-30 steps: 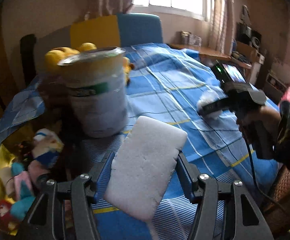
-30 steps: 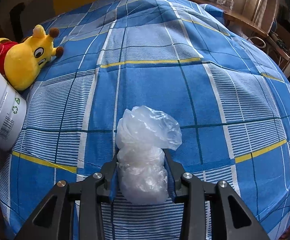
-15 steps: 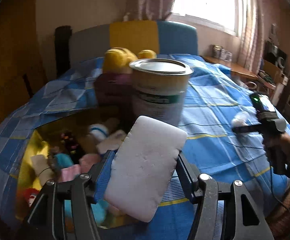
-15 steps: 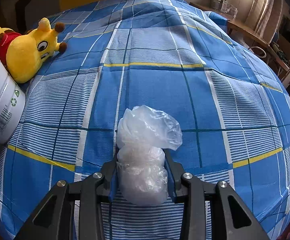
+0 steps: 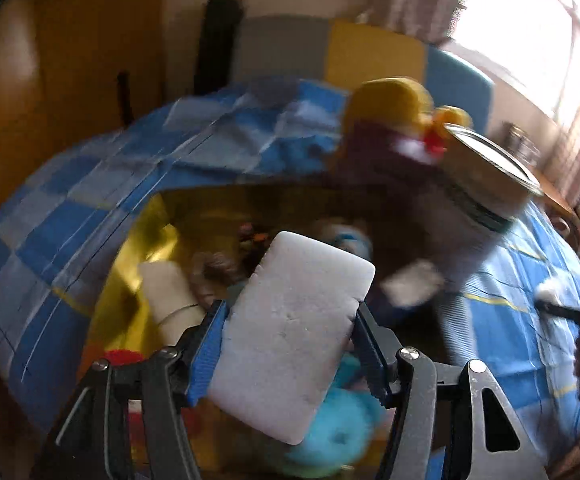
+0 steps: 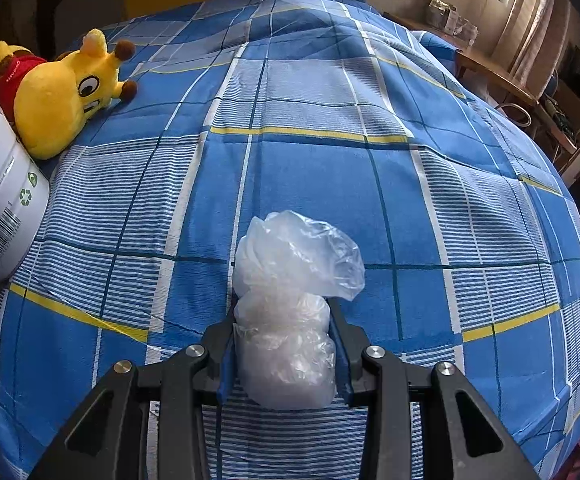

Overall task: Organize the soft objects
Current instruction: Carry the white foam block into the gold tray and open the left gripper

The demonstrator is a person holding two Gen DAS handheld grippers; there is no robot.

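The left tool (image 5: 288,344) is clamped across the long edges of a white sponge (image 5: 290,332), held above a gold-lined box (image 5: 138,248) of plush toys. The sponge looks light and squashy; a mid-body pinch suits it, since harder pressure would only buckle it. The right tool (image 6: 284,354) grips a crumpled plastic bag (image 6: 290,304) over the bed (image 6: 330,184). The bag is likely slippery and nearly weightless, so a hold on its dense lower wad seems safest.
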